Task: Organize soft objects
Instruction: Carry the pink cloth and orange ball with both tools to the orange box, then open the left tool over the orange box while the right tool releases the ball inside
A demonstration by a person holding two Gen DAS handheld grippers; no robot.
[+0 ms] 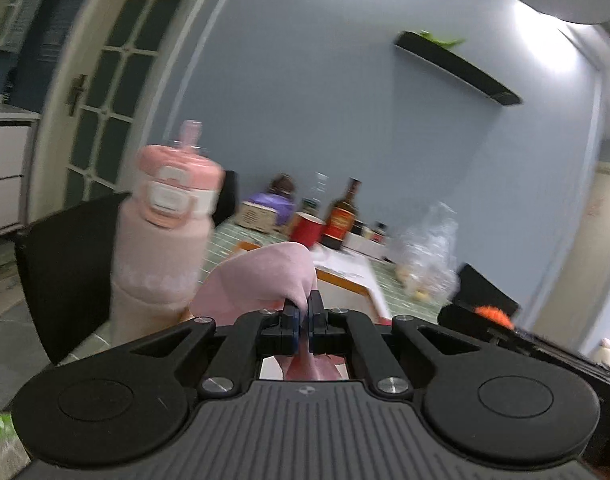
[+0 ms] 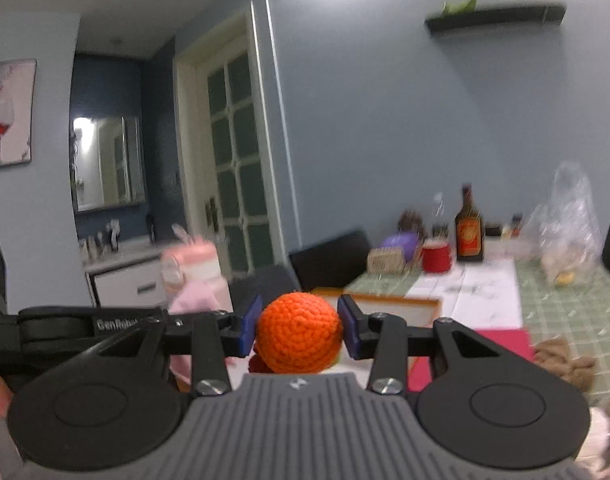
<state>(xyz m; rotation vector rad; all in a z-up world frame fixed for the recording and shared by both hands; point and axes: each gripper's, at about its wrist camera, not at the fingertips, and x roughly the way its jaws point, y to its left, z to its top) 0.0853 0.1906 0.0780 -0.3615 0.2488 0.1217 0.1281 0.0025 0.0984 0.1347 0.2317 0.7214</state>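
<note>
Your right gripper [image 2: 299, 326] clamps the orange crochet ball [image 2: 299, 332] between its pads, your left gripper [image 1: 303, 310] pinches pink cloth [image 1: 261, 280], both above the green-tiled table [image 2: 565, 300].

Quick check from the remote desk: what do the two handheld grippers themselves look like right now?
Both match: the left gripper and right gripper have a grey ribbed body, two round black discs either side, black angular linkage arms with silver screws, and blue pads on black fingers. In the right wrist view, the other gripper's black side carries white lettering beginning "GenRob".
</note>
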